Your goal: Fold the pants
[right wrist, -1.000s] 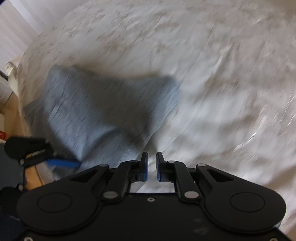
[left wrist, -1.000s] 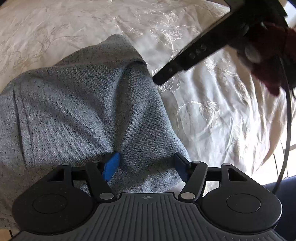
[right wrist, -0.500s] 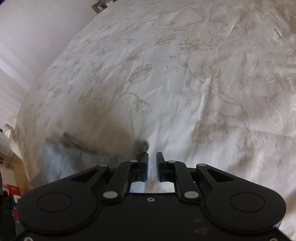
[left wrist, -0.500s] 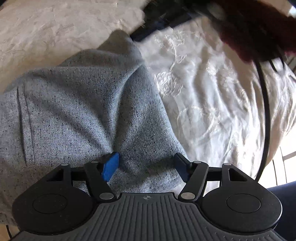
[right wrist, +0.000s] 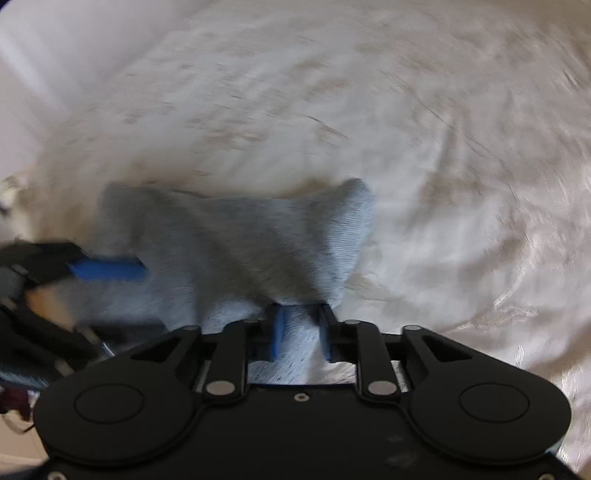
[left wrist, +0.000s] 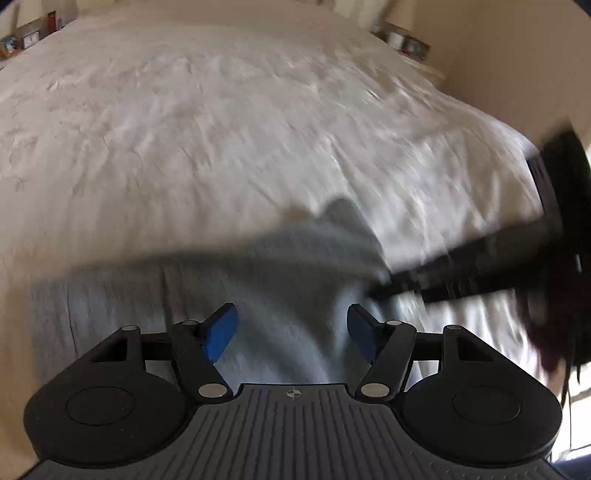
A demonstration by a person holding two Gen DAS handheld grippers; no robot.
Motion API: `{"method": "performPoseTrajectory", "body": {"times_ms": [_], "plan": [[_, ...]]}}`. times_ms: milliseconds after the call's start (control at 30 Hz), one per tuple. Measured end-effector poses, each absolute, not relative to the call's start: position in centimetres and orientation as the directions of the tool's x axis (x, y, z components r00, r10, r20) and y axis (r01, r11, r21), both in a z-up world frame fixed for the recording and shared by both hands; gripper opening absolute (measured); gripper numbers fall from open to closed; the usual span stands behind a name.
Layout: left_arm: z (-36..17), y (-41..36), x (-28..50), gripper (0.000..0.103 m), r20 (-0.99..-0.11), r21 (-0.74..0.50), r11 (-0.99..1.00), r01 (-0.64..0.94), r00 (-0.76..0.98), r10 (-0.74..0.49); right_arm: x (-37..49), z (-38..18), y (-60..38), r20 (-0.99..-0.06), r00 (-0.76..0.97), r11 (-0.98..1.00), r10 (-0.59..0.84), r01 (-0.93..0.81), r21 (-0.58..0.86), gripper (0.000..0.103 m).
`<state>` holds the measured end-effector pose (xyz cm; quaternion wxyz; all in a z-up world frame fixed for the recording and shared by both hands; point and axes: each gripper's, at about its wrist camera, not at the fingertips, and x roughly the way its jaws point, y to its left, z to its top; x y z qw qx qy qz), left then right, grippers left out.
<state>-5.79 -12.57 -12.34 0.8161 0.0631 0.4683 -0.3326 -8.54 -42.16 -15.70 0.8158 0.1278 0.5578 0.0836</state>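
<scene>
**Grey pants across the near edge of the bed**

Seen from the right wrist: lie folded as a wide bundle, the pants [right wrist: 236, 243], long axis running left to right across the picture, along the near side of the bed. Left end squared off; right end rising into a rounded corner that points up and away. Much the same from the left wrist, with that corner peaking towards the far side.

Grey, flecked with dark specks, soft and thick; a seam down the left part. Heavily blurred in both views.

At the left end, the left gripper [left wrist: 291, 328]: released, blue pads spread wide above the cloth, pressing on nothing. At the right end, the right gripper [right wrist: 300, 328]: jaws just opening, now a narrow gap apart, a bunched fold of the pants filling that gap. Cannot tell through the blur whether the pads squeeze it or only stand beside it.

Underneath, a cream bedspread [left wrist: 184, 129] with a pale embroidered flower pattern, wrinkled, glossy at the right. Beyond it, small items on a shelf [left wrist: 33, 35] at far left, more on a ledge [left wrist: 406, 40] at far right, then a plain beige wall [left wrist: 498, 55].
</scene>
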Motion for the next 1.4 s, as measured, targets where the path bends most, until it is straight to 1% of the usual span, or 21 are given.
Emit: {"method": "performPoseTrajectory", "body": {"times_ms": [67,200,267,333,400,500,567,633,700,800,867,900,1000,1100,1200,1233,1267,1333,1400], "plan": [[-11.8,-13.5,-4.3,0.064,-0.805,-0.209,0.766,0.608,0.338,-0.487,-9.1,-15.9,-42.7,-0.889,0.366,0.947,0.276,0.054,0.317,0.033],[-11.6,-16.7,-2.7,0.064,-0.806,-0.215,0.694,0.687,0.276,-0.524,-10.8,-15.4,-42.9,-0.881,0.368,0.932,0.298,0.090,0.352,0.034],[-12.4,-19.1,-2.4,0.064,-0.824,-0.223,0.636,0.739,0.206,-0.528,-11.1,-15.7,-42.7,-0.879,0.366,0.927,0.306,0.095,0.362,0.034],[-13.1,-20.9,-2.3,0.064,-0.823,-0.275,0.553,0.787,0.104,-0.558,-11.2,-16.0,-42.3,-0.879,0.366,0.927,0.304,0.101,0.362,0.034],[-13.6,-22.8,-2.8,0.064,-0.843,-0.246,0.490,0.836,0.065,-0.534,-11.5,-16.3,-42.0,-0.879,0.366,0.924,0.306,0.109,0.368,0.034],[-15.0,-24.4,-3.8,0.064,-0.888,-0.134,0.424,0.896,0.081,-0.452,-12.3,-16.6,-41.6,-0.880,0.356,0.920,0.314,0.116,0.375,0.034],[-16.0,-25.1,-3.9,0.069,-0.910,-0.006,0.414,0.910,0.167,-0.380,-12.9,-17.0,-41.2,-0.891,0.338,0.926,0.304,0.114,0.359,0.034],[-16.8,-25.2,-2.9,0.074,-0.914,-0.015,0.433,0.901,0.163,-0.371,-13.5,-17.3,-41.0,-0.896,0.329,0.929,0.297,0.119,0.351,0.033],[-17.2,-25.7,-2.2,0.078,-0.918,0.004,0.439,0.898,0.177,-0.355,-14.0,-17.6,-41.0,-0.897,0.325,0.924,0.299,0.137,0.357,0.032],[-17.5,-26.7,-1.4,0.077,-0.908,0.077,0.464,0.883,0.254,-0.332,-14.5,-18.1,-41.2,-0.897,0.318,0.915,0.307,0.160,0.370,0.032],[-17.7,-27.1,0.1,0.077,-0.912,0.047,0.520,0.853,0.249,-0.326,-14.9,-18.3,-41.2,-0.897,0.313,0.911,0.313,0.166,0.376,0.032],[-17.8,-27.3,0.7,0.077,-0.913,0.053,0.536,0.843,0.258,-0.315,-15.2,-18.4,-41.2,-0.896,0.311,0.909,0.317,0.171,0.381,0.032],[-18.1,-28.4,2.0,0.077,-0.918,0.094,0.523,0.847,0.277,-0.283,-15.7,-18.7,-41.4,-0.891,0.307,0.893,0.336,0.198,0.405,0.032],[-17.3,-28.6,2.3,0.077,-0.903,0.133,0.510,0.850,0.316,-0.290,-16.0,-18.9,-41.4,-0.885,0.305,0.883,0.352,0.206,0.422,0.031],[-15.7,-26.9,3.1,0.076,-0.876,0.157,0.584,0.796,0.386,-0.290,-16.6,-19.0,-41.7,-0.881,0.297,0.872,0.368,0.220,0.438,0.028],[-15.2,-26.5,3.5,0.076,-0.870,0.146,0.617,0.773,0.397,-0.293,-16.9,-19.0,-41.9,-0.877,0.295,0.865,0.380,0.223,0.450,0.024],[-14.7,-25.5,3.7,0.075,-0.867,0.118,0.645,0.755,0.395,-0.304,-17.2,-19.1,-42.3,-0.868,0.293,0.856,0.401,0.217,0.469,0.014],[-13.6,-24.1,3.6,0.075,-0.853,0.051,0.664,0.746,0.378,-0.359,-17.6,-19.0,-42.1,-0.863,0.289,0.860,0.413,0.188,0.474,0.010],[-12.5,-23.2,2.5,0.075,-0.831,0.011,0.643,0.766,0.365,-0.421,-17.9,-19.0,-42.1,-0.863,0.293,0.865,0.412,0.173,0.471,0.009]]}}
